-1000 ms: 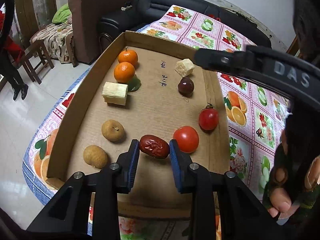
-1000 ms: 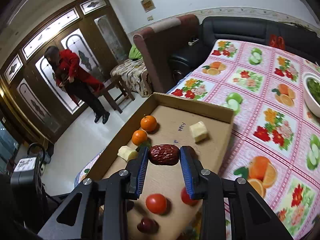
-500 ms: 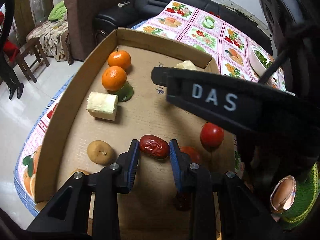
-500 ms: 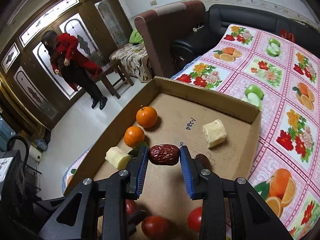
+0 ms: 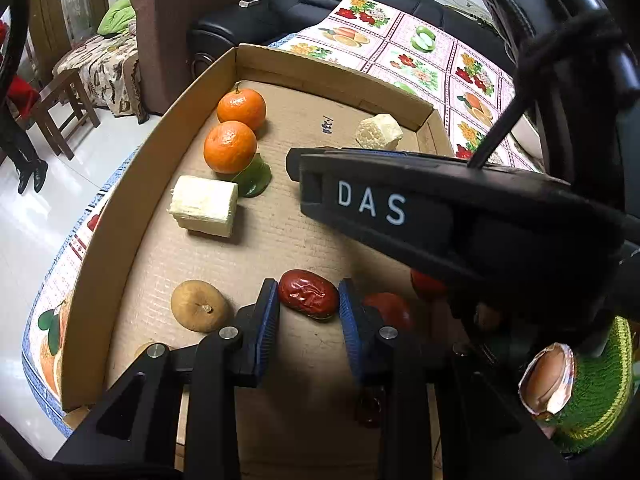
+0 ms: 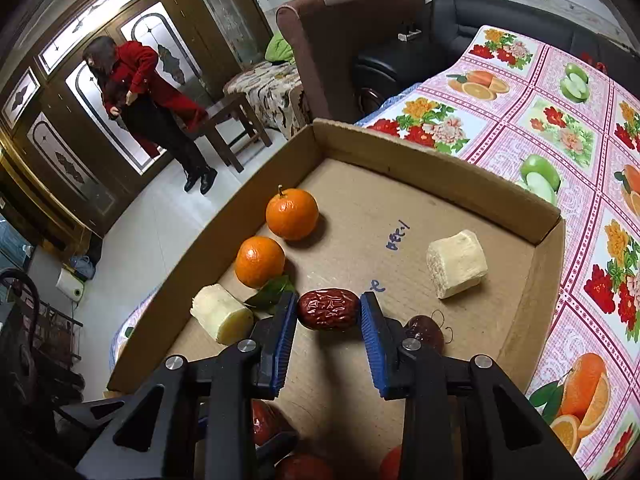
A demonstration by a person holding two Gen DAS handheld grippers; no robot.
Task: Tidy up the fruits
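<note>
A shallow cardboard tray holds the fruit. My left gripper is shut on a red date just above the tray floor. My right gripper is shut on another red date, held over the tray's middle; its black arm crosses the left wrist view. Two oranges, two pale sugarcane chunks, brown longans, red tomatoes and a dark date lie in the tray.
The tray sits on a table with a fruit-print cloth. A brown armchair and black sofa stand behind. A person in red stands by the doors at left.
Both grippers moved forward and lower over the tray, each still holding its date. The right arm slid further across the left wrist view, hiding the tomatoes.
</note>
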